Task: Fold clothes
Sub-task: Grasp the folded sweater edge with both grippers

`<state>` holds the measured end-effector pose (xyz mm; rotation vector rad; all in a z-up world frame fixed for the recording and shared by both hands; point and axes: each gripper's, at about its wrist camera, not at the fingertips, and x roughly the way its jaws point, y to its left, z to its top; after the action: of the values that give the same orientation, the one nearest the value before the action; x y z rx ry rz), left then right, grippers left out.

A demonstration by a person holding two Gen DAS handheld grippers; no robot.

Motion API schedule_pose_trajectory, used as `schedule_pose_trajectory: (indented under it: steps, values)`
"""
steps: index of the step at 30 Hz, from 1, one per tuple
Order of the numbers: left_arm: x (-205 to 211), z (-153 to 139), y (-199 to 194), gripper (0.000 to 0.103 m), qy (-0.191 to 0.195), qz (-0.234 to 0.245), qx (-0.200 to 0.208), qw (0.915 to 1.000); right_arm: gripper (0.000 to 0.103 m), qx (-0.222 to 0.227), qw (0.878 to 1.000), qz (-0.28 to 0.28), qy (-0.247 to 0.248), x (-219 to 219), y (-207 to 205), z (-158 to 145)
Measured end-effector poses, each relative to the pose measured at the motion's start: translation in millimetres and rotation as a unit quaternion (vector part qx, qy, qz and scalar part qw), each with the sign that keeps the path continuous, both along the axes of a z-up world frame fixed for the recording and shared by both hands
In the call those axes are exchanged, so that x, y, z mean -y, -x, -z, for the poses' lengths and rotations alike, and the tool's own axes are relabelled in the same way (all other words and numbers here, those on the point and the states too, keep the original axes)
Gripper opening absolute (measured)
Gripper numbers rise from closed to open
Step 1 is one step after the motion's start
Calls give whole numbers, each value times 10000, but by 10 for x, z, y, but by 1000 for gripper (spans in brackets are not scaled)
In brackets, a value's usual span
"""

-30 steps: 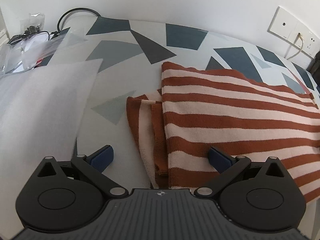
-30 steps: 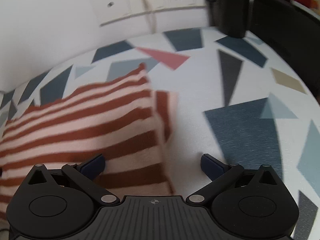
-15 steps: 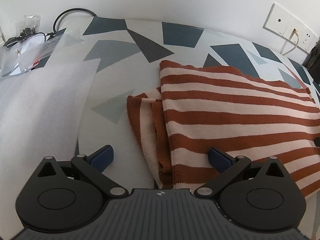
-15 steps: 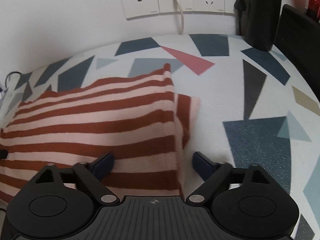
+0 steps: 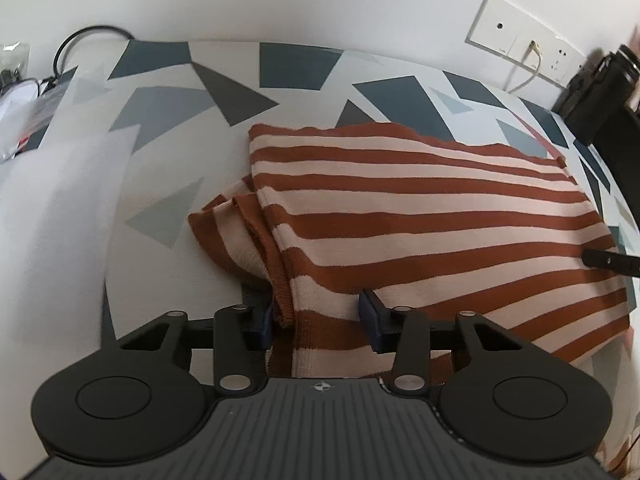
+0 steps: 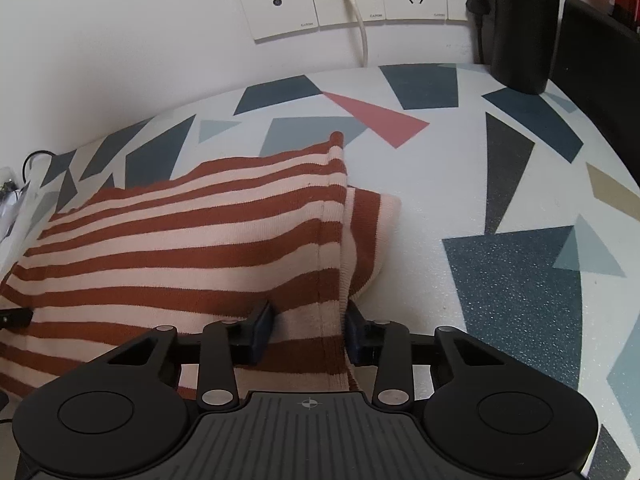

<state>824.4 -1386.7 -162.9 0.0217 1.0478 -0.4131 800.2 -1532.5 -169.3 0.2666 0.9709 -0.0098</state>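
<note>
**Both grippers closing on the near edge of the striped sweater**

The striped sweater [image 5: 420, 216] lies folded on the patterned table [image 5: 168, 104], its stripes running crosswise, a folded sleeve [image 5: 228, 236] sticking out from under its left side. The left gripper [image 5: 318, 318] has its fingers [image 5: 370, 320] partly closed, straddling the near left corner of the cloth; fabric fills the gap between them, but whether it is pinched tight I cannot tell. The right gripper [image 6: 308, 326] is narrowed likewise around the near right edge, along the side seam [image 6: 322, 248], with a second sleeve [image 6: 370, 236] showing just beyond it; again the grip cannot be judged.

Open table lies right of the sweater in the right wrist view, up to a black cylinder [image 6: 520, 20] and the wall sockets [image 6: 348, 0] with a white cable [image 6: 362, 36] plugged in. To the left, a white foam sheet [image 5: 52, 216] covers the table edge, with clear plastic bags [image 5: 20, 92] and a black cable loop [image 5: 84, 40] beyond. The bags' contents are too blurred to name.

Half a second ago both sets of fingers stood wide apart and short of the hem; now they are much narrower and pushed in over the cloth, and the near edge has bunched slightly between them
</note>
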Motion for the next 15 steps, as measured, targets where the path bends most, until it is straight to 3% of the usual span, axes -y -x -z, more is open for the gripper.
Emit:
schedule_pose_trajectory:
  steps: [10,15]
  values:
    - [266,-43,59,39,-329,500,-3,9982,25,-212,9990,-330,194,-124,-68,-31]
    - [344,-31,120,37,-234,408,7,9989,21,-185,9991,-328,202,-162,-47,-33]
